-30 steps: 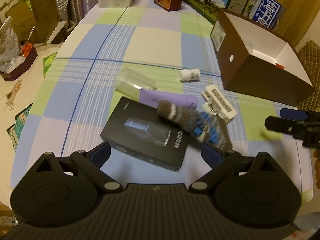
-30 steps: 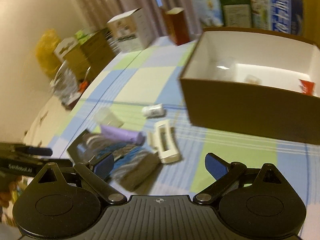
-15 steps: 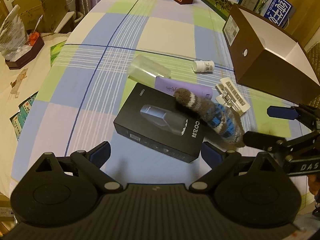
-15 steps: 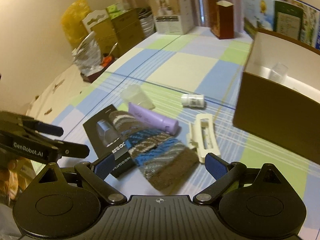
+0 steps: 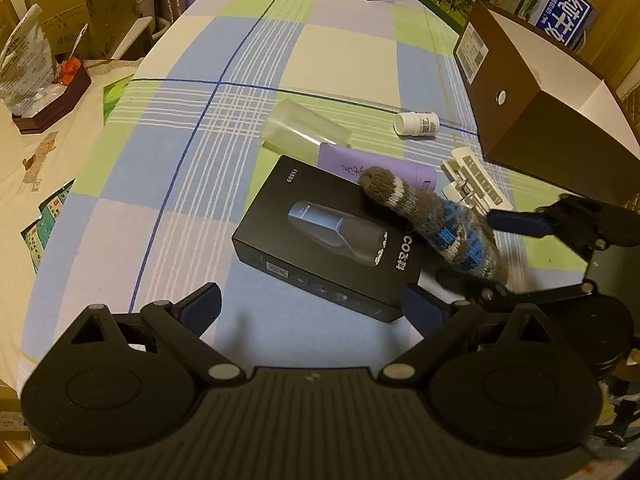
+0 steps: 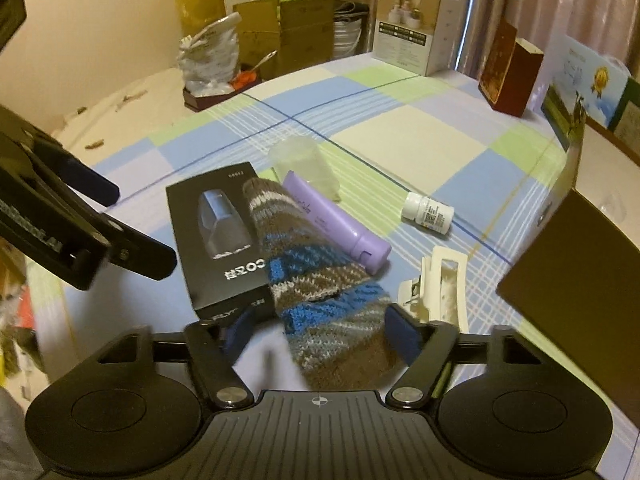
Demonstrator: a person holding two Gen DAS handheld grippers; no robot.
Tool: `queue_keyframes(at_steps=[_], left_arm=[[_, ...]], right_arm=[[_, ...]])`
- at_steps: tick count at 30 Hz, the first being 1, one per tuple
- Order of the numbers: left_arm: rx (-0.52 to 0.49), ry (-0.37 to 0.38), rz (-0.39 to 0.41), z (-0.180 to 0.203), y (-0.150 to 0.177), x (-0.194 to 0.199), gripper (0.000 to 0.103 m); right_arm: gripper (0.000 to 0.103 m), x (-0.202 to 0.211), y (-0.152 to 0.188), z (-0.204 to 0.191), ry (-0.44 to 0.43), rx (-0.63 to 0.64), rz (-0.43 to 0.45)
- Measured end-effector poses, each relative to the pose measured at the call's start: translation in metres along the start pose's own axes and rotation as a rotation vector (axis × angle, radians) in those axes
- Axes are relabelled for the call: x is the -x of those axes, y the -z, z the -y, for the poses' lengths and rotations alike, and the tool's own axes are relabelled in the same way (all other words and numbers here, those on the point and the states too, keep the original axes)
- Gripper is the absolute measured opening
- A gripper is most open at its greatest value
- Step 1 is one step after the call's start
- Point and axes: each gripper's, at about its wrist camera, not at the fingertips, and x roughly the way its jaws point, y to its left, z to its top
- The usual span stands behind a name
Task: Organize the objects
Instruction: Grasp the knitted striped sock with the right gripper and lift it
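1. A knitted sock, woolly and ribbed in brown, grey and blue stripes, is lying partly over a matte black carton with a printed shaver picture; its rounded toe is pointing away from the right gripper, and its long axis is running from the carton's top face down to the tablecloth.
2. The right gripper's jaws are standing wide, one blue pad on each side of the sock's broad cuff end; whether the pads are touching the wool is unclear.
3. The left gripper is hovering with jaws wide apart and nothing between them, the carton's near edge lying just ahead.
4. A smooth lilac tube is lying just beside the sock, its cap pointing toward the cream plastic clip.
5. A frosted, translucent cup is lying on its side, touching the tube's far end.
6. A small white pill bottle is lying on its side nearer the brown cardboard box, which is sitting at the checked cloth's edge.
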Motion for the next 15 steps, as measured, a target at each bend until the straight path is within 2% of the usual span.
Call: queue_keyframes(at_steps=[2, 3, 5, 8, 10, 15], left_arm=[[-0.005, 0.002, 0.001, 0.001, 0.000, -0.001, 0.095], [-0.010, 0.003, 0.002, 0.003, -0.001, -0.001, 0.095], [-0.021, 0.005, 0.005, 0.005, -0.002, -0.002, 0.095], [-0.051, 0.002, 0.007, 0.014, -0.004, -0.006, 0.095], [-0.083, -0.006, 0.013, 0.021, -0.005, -0.009, 0.095], [-0.185, -0.031, 0.022, 0.043, -0.004, -0.020, 0.095]], right_arm=[[0.020, -0.002, 0.001, 0.001, -0.008, -0.001, 0.009], [0.015, -0.002, 0.001, 0.002, -0.021, -0.011, 0.011], [0.011, 0.003, -0.001, 0.007, -0.026, -0.052, 0.027], [0.010, 0.015, -0.004, 0.025, -0.049, -0.183, 0.064], [0.010, 0.026, -0.006, 0.040, -0.069, -0.292, 0.088], [0.010, 0.047, -0.009, 0.068, -0.070, -0.432, 0.128]])
